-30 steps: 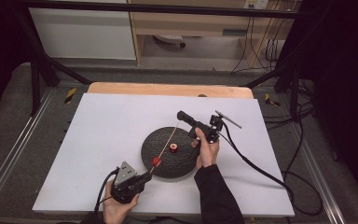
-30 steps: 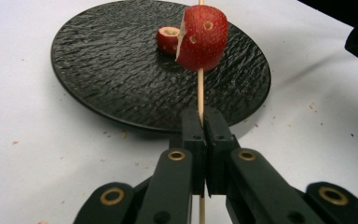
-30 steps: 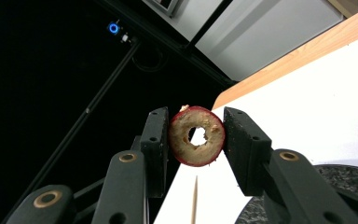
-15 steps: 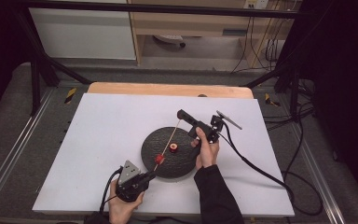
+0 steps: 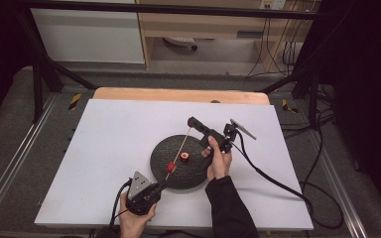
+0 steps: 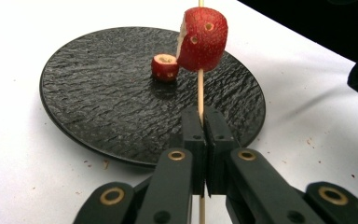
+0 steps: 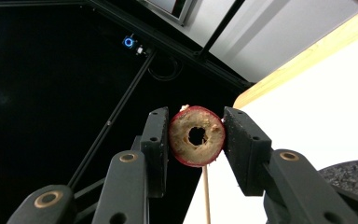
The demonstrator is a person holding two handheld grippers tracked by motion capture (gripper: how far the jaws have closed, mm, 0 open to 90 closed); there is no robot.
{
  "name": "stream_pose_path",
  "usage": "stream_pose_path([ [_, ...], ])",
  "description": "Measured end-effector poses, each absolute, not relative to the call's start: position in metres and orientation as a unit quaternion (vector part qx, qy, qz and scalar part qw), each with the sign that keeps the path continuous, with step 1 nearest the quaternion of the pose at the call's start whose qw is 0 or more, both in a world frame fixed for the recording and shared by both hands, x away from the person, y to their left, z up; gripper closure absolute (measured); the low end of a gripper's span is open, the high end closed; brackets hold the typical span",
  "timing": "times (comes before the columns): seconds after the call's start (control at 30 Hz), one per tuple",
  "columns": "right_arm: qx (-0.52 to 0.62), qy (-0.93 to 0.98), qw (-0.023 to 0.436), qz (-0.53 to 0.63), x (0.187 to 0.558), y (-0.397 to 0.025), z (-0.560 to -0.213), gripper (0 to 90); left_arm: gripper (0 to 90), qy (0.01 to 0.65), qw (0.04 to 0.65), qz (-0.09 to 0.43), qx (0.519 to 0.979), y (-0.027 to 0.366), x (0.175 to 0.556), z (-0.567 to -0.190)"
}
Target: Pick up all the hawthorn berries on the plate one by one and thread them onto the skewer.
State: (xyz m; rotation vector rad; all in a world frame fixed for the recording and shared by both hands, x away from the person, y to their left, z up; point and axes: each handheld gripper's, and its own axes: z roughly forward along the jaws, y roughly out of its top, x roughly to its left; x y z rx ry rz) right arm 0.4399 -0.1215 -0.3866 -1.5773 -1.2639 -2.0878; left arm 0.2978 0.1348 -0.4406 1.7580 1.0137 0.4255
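A thin wooden skewer (image 5: 177,151) slants over the black round slate plate (image 5: 198,173). My left gripper (image 5: 158,187) is shut on the skewer's lower end (image 6: 200,100). A red fruit chunk (image 6: 202,39) is threaded on the skewer above the jaws. A smaller red cored piece (image 6: 164,67) lies on the plate (image 6: 98,102). My right gripper (image 5: 193,121) hovers over the plate's far edge, at the skewer's upper tip. In the right gripper view it (image 7: 197,136) is shut on a red slice with a centre hole (image 7: 186,144); the skewer (image 7: 207,196) shows just below the slice.
The plate sits on a white table top (image 5: 114,144) with a wooden strip (image 5: 178,95) along its far edge. A black cable (image 5: 273,178) trails right from the right gripper. Dark frame bars and a cabinet stand beyond the table.
My left hand and gripper have shifted slightly to the right, carrying the skewer's lower end with them. The right gripper has stayed in place.
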Motion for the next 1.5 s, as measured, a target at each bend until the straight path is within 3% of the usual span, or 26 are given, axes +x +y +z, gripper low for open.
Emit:
stream_pose_path([
  [0.53, -0.522, -0.508, 0.092, -0.679, 0.442, -0.13, -0.378, 61.3, 88.4, 0.41, 0.511, 0.169, 0.736, 0.14, 0.298, -0.442],
  [0.97, -0.497, -0.565, 0.064, -0.655, 0.448, -0.138, -0.373, 47.0, 88.4, 0.397, 0.496, 0.164, 0.755, 0.141, 0.298, -0.443],
  [1.23, -0.484, -0.602, 0.077, -0.631, 0.449, -0.143, -0.372, 61.1, 88.4, 0.391, 0.487, 0.166, 0.763, 0.142, 0.298, -0.443],
  [1.5, -0.485, -0.595, 0.078, -0.636, 0.447, -0.141, -0.372, 62.7, 88.4, 0.397, 0.49, 0.168, 0.758, 0.144, 0.298, -0.442],
])
